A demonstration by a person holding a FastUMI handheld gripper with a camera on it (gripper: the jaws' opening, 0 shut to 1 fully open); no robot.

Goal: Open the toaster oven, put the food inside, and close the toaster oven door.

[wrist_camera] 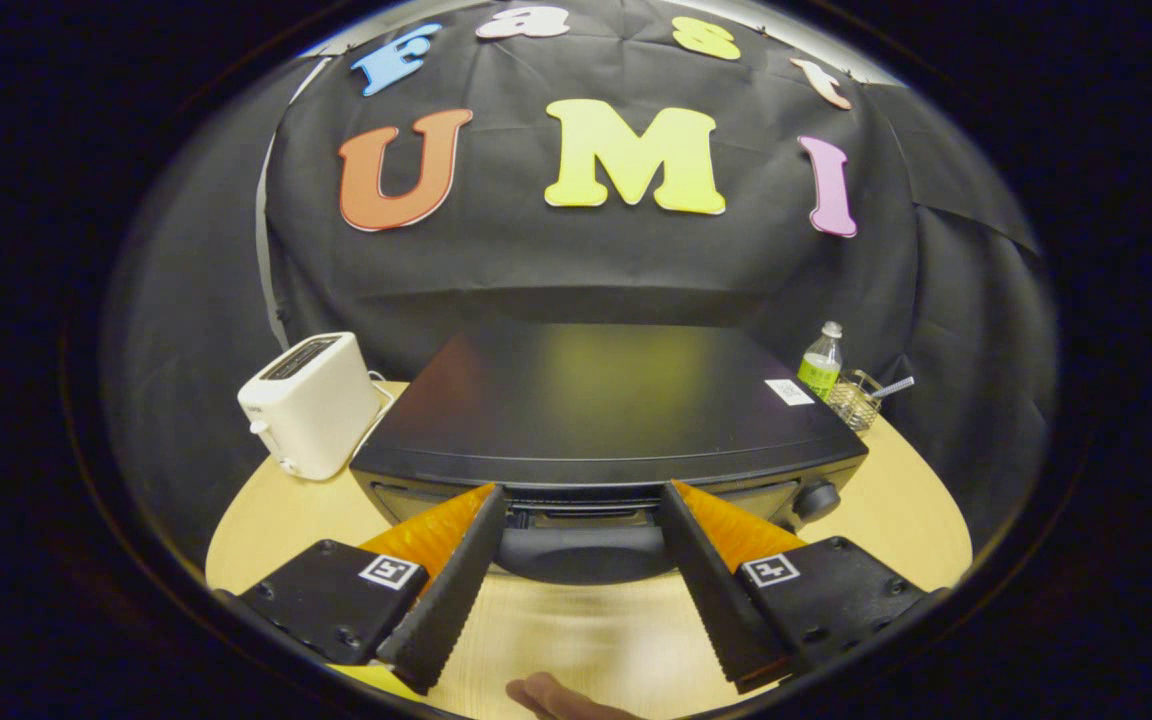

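Observation:
A black toaster oven (596, 410) stands on the light wooden table (926, 530), seen from above and in front, its door upright and shut. Its dark curved door handle (581, 555) lies just ahead of my fingers, between their tips. My gripper (584, 495) is open, its ridged black fingers (451, 590) spread to either side of the handle without touching it. A knob (816, 498) sits at the oven's front right. A small brownish rounded thing (556, 697) lies on the table below the fingers; I cannot tell what it is.
A white pop-up toaster (311, 405) stands left of the oven with its cord behind it. Behind the oven's right corner are a small green-labelled bottle (821, 362) and a wire basket (854, 400) with a utensil.

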